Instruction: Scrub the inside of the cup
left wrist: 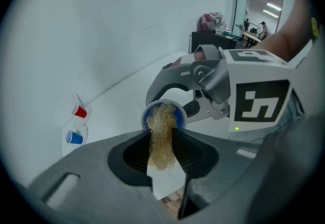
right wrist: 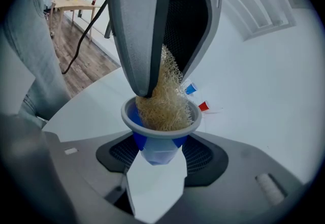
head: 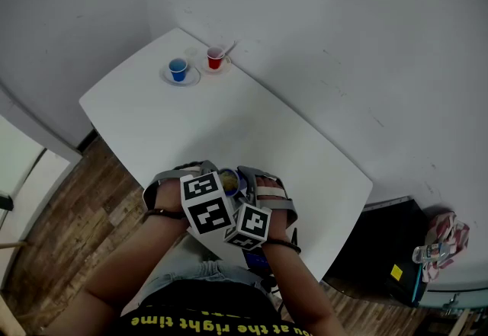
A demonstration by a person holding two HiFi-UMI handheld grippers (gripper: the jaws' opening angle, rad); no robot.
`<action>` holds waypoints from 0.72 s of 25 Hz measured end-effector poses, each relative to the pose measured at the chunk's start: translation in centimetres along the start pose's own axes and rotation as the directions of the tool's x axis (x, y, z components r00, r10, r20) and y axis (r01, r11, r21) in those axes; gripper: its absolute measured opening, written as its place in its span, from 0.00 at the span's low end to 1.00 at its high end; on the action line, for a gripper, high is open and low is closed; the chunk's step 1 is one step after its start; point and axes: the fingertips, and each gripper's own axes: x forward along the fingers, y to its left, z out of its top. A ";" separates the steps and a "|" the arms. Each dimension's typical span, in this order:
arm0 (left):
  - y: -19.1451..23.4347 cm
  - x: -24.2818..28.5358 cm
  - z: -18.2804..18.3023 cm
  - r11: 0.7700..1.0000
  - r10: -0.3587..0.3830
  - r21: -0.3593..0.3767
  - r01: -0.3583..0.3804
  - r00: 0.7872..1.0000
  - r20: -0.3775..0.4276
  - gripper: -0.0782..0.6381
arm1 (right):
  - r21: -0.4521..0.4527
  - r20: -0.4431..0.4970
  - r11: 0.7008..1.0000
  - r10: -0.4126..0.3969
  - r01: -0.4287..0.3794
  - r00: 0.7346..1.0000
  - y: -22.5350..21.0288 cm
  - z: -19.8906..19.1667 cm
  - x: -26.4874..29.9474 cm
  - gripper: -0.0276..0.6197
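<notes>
At the near table edge: both tools meet just above the rim of the white table, right in front of the person, with the cup between them.
Cup: small and blue with a pale rim. It appears to be held clear of the table, its mouth tipped up toward the left tool.
Right tool: jaws clamped on the cup's lower wall, one pad on each side. The mouth is left free.
Left tool: jaws pinched on a straw-coloured fibre scrubber, which sticks out past the tips.
Key relation: the scrubber's long axis runs nearly in line with the cup's own axis. The left tool comes in from above, and the scrubber's free end already fills the cup's mouth.
Step in hand: probably the scrubbing itself, with the fibres against the inner wall.
Next move calls for: likely twisting or pumping along that shared axis while the right tool keeps the cup steady.
Risk: a sideways push could lever the light cup out of its low grip.
Far corner: a far blue cup and a red cup stand side by side, well apart from the work.
</notes>
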 end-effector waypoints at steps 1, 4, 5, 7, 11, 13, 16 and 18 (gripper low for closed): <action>0.0 0.1 0.0 1.000 -0.004 0.003 0.004 1.000 -0.009 0.28 | -0.002 0.001 1.000 -0.001 0.001 1.000 0.0 0.1 0.0 0.46; 0.0 0.3 -0.1 1.000 -0.010 0.007 0.010 1.000 -0.026 0.28 | -0.009 -0.001 1.000 -0.004 0.004 1.000 -0.1 0.3 -0.1 0.46; 0.0 0.4 -0.1 1.000 -0.011 0.007 0.012 0.999 -0.030 0.28 | -0.017 -0.008 1.000 -0.001 0.001 1.000 0.0 0.1 0.0 0.46; 0.1 0.6 -0.1 1.000 -0.015 0.009 0.015 0.999 -0.040 0.28 | -0.030 -0.016 1.000 0.003 -0.003 1.000 0.1 0.0 0.1 0.46; 0.3 1.0 -0.2 0.999 -0.025 0.022 0.026 0.998 -0.058 0.28 | -0.047 -0.019 0.999 0.005 -0.006 1.000 0.1 0.1 0.2 0.46; 0.3 1.2 -0.3 0.999 -0.034 0.032 0.036 0.997 -0.063 0.28 | -0.055 -0.020 0.998 0.006 -0.007 1.000 0.2 0.1 0.2 0.46; 0.0 1.3 -0.4 0.997 -0.054 0.050 0.057 0.997 -0.062 0.28 | -0.056 -0.020 0.998 0.013 -0.014 1.000 0.4 0.1 0.3 0.46; -0.2 1.2 -0.4 0.996 -0.068 0.056 0.072 0.996 -0.059 0.28 | -0.052 -0.018 0.998 0.018 -0.019 1.000 0.4 0.1 0.3 0.46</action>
